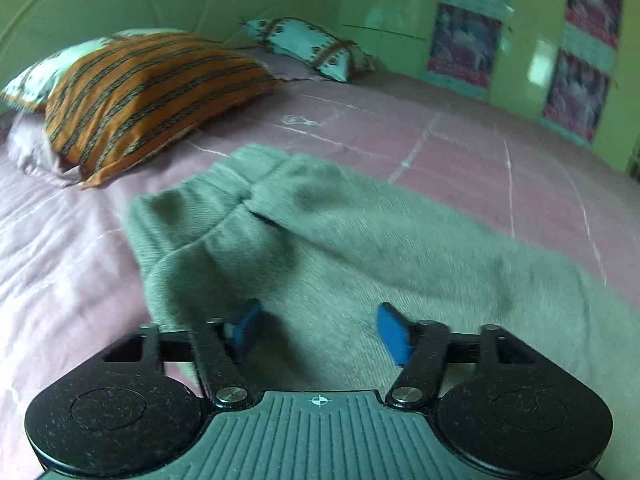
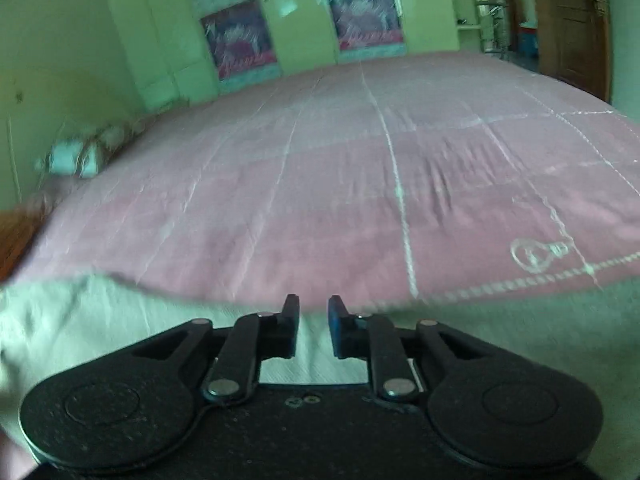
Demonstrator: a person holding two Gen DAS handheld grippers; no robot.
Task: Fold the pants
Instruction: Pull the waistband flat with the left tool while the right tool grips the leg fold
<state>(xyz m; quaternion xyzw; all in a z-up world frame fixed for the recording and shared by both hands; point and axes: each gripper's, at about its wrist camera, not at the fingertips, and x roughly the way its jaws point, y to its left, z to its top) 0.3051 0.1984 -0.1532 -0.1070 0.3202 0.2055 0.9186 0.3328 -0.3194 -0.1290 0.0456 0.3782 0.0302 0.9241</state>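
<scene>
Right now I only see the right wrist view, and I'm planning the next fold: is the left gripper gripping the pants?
Observer: No. The left gripper has its jaws open over the grey pants, not closed on the cloth.
Operator: Which way does the gathered end lie?
Observer: The gathered end lies on the far side from that gripper, towards an orange striped pillow.
</scene>
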